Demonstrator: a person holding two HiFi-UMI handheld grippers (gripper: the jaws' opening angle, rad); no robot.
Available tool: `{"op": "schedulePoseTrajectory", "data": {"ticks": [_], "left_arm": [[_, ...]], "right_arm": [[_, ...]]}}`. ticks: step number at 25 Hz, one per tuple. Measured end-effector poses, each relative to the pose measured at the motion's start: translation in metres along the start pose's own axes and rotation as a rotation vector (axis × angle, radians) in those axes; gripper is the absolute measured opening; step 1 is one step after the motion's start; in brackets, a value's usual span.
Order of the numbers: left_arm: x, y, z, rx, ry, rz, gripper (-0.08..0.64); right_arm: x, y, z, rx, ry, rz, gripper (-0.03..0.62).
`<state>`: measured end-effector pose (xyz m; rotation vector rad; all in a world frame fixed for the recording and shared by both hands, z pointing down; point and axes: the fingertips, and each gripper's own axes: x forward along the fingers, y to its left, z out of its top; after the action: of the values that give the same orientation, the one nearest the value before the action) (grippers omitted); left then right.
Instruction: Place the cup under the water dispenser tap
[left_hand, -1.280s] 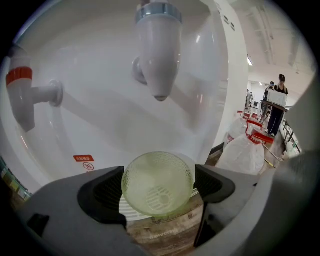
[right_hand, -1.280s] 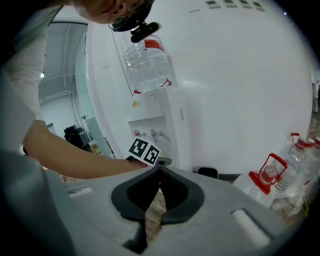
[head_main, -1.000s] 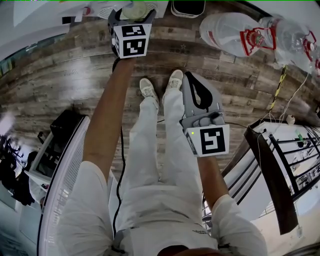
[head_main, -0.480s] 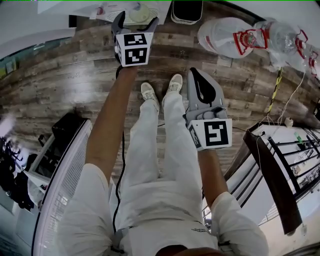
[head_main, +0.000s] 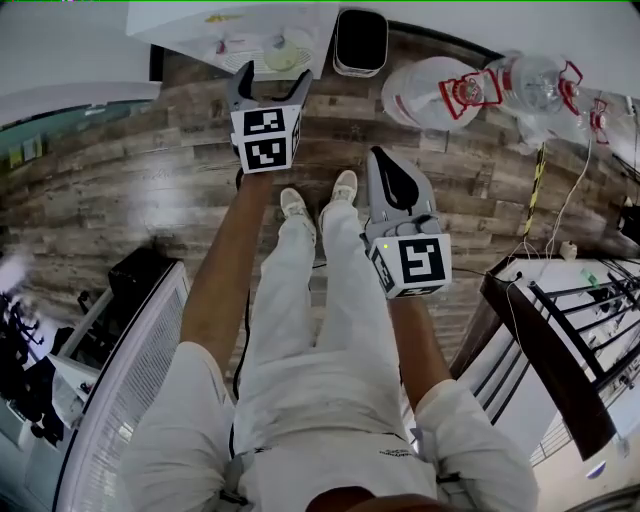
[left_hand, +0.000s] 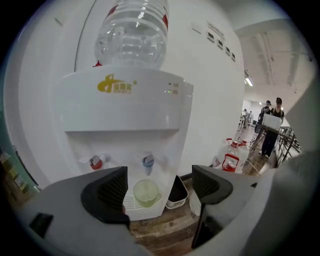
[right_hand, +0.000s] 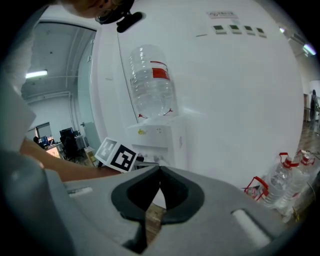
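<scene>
The head view is taken from above the person and aimed steeply down at the wooden floor (head_main: 150, 170), with the water dispenser (head_main: 180, 25) caught only at the top edge. The left gripper (left_hand: 160, 186) view is directed along its jaws, closing with nothing between them, squarely at the dispenser's front from nearby. The right gripper (right_hand: 159, 172) view is aimed at it obliquely, from farther back and to the right. The dispenser and spare bottles (right_hand: 280, 182) are shared by all three views; the cup (left_hand: 146, 191) is shared by the head and left gripper views only.

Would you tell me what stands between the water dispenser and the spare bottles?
A small black bin on the floor, beside the water dispenser, seen in the left gripper view and head view.
</scene>
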<state>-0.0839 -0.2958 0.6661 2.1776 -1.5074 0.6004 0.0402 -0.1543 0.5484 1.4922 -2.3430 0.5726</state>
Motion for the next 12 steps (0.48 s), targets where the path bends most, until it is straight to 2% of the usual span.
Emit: {"op": "schedulePoseTrajectory", "data": {"ticks": [5, 12], "left_arm": [[-0.047, -0.011, 0.037, -0.044, -0.036, -0.007, 0.353], [-0.125, -0.021, 0.088, -0.031, -0.088, 0.015, 0.266]], "right_arm": [[-0.019, 0.008, 0.032, -0.012, -0.018, -0.002, -0.002], [-0.047, 0.026, 0.084, 0.000, -0.065, 0.000, -0.002]]}}
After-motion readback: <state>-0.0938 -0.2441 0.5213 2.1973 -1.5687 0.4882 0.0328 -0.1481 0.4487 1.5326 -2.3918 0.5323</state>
